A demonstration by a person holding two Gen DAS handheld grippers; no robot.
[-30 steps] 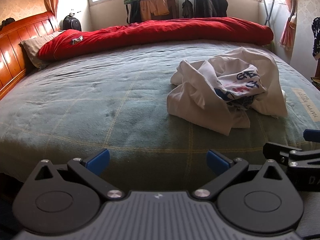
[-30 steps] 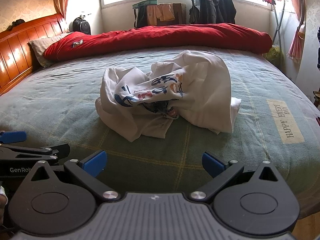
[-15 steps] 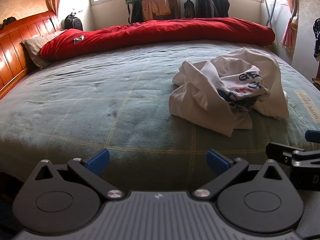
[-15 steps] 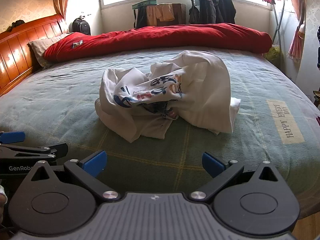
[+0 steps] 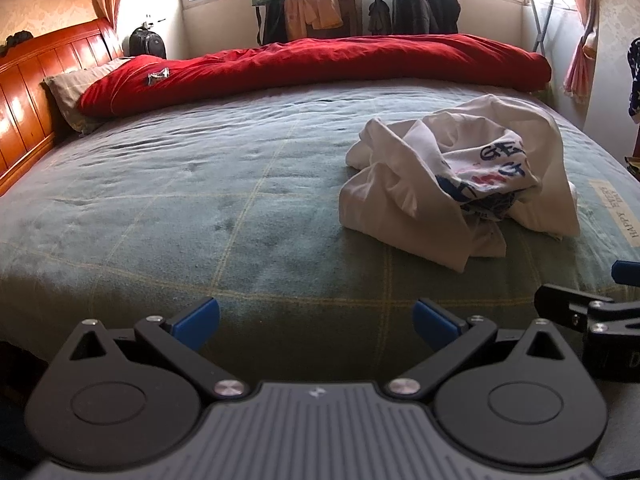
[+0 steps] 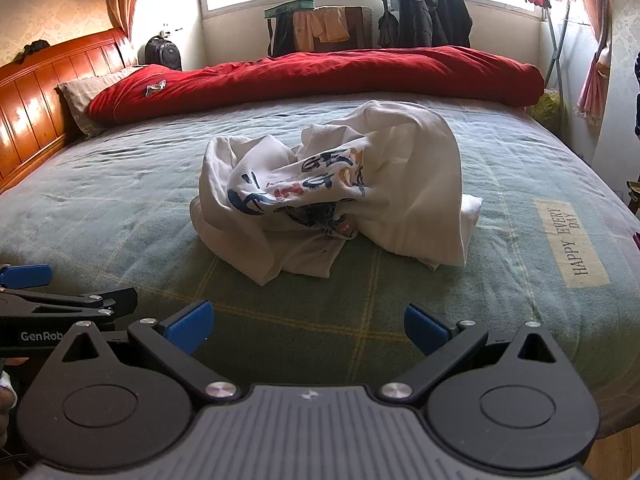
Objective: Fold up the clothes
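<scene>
White printed shirt (image 6: 332,196): crumpled heap on green bed (image 6: 120,200), ahead of right claw (image 6: 308,326), untouched. Left claw (image 5: 316,320): shirt ahead, to its right. Both claws spread, empty.

White printed T-shirt (image 6: 332,196), unfolded and crumpled into a raised heap with blue, red and orange lettering partly exposed among the folds, lies on the green checked bedspread (image 6: 120,200) near its front edge.
</scene>
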